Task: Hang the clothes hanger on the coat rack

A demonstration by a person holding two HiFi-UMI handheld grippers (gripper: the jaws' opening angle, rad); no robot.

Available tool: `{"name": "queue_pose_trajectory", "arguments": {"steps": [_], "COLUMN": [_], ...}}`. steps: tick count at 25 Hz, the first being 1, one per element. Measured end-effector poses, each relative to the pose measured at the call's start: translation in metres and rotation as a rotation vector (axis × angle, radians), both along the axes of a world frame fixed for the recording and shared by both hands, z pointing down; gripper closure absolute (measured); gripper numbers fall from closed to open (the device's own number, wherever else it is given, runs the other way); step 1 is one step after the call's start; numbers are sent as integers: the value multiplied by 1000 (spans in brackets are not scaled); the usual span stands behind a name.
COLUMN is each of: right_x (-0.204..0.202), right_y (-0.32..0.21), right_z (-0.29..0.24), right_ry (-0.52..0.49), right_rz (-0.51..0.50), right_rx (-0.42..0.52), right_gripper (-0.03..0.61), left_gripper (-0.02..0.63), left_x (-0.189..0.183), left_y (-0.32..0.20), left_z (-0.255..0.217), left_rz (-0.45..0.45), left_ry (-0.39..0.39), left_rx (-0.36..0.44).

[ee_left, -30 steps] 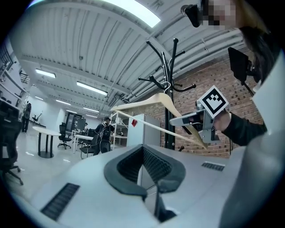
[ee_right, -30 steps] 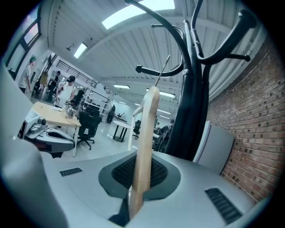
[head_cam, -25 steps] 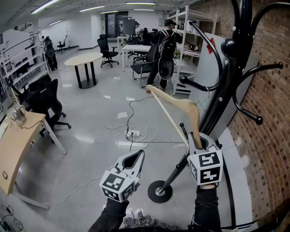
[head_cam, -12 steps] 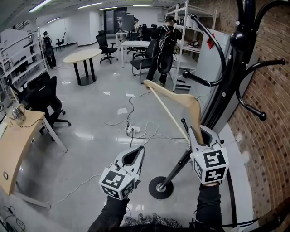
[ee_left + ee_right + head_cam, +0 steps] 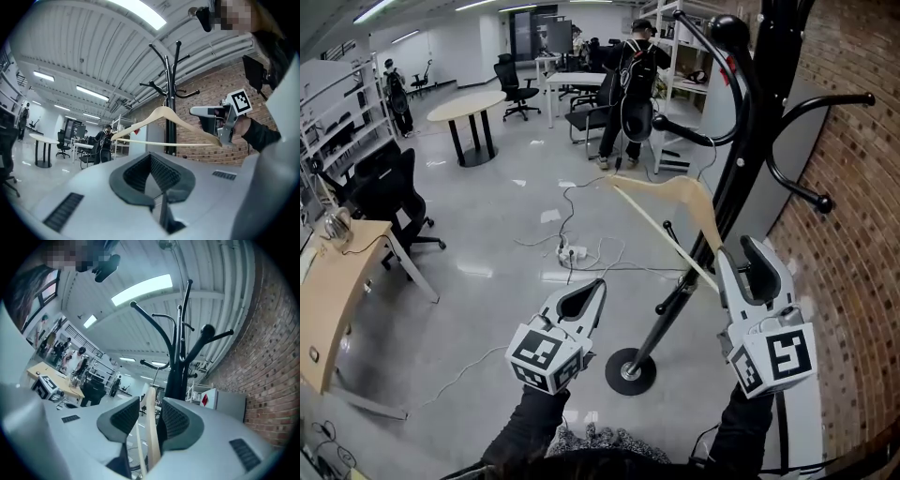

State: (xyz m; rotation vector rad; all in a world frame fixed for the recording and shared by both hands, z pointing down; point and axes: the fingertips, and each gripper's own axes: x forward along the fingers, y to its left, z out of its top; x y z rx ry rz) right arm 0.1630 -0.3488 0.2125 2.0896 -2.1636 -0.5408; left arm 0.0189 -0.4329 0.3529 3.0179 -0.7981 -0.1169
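A pale wooden clothes hanger (image 5: 675, 197) slants up beside the black coat rack (image 5: 741, 141), close under its curved arms. Its hook is hidden, so I cannot tell whether it rests on an arm. My right gripper (image 5: 741, 253) is raised at the hanger's near end, jaws opening. In the right gripper view the hanger (image 5: 151, 427) stands in the gap of the right gripper (image 5: 149, 414), apart from both pads, with the rack (image 5: 178, 366) behind. My left gripper (image 5: 592, 286) is lower and to the left, shut and empty. The left gripper view shows hanger (image 5: 164, 112) and rack (image 5: 171, 79).
The rack's round base (image 5: 630, 370) sits on the grey floor by a brick wall (image 5: 853, 234). Cables and a power strip (image 5: 572, 251) lie beyond. A wooden desk (image 5: 337, 291) stands at the left. A round table (image 5: 469, 108), chairs and a standing person (image 5: 633, 84) are further back.
My right gripper has risen and moved right towards the rack, and its jaws have gone from shut on the hanger's end to wide apart. The left gripper has moved only a little.
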Motion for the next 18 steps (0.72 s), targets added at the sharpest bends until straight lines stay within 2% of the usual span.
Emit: {"name": "queue_pose_trajectory", "arguments": {"steps": [4, 7, 13, 18], "right_x": [23, 35, 39, 37], "right_y": [41, 67, 118, 162], "right_z": [10, 27, 65, 106], "right_ry": [-34, -53, -68, -102], "right_rz": [26, 55, 72, 58], "right_rx": [-2, -47, -143, -211], "right_gripper": [442, 442, 442, 443], "left_gripper": [609, 609, 609, 609], "left_x": [12, 20, 38, 31], "left_y": [29, 58, 132, 184], "left_z": [-8, -6, -7, -9], "left_rz": [-5, -4, 27, -3], "left_ry": [12, 6, -24, -24], "left_rx": [21, 22, 62, 72]}}
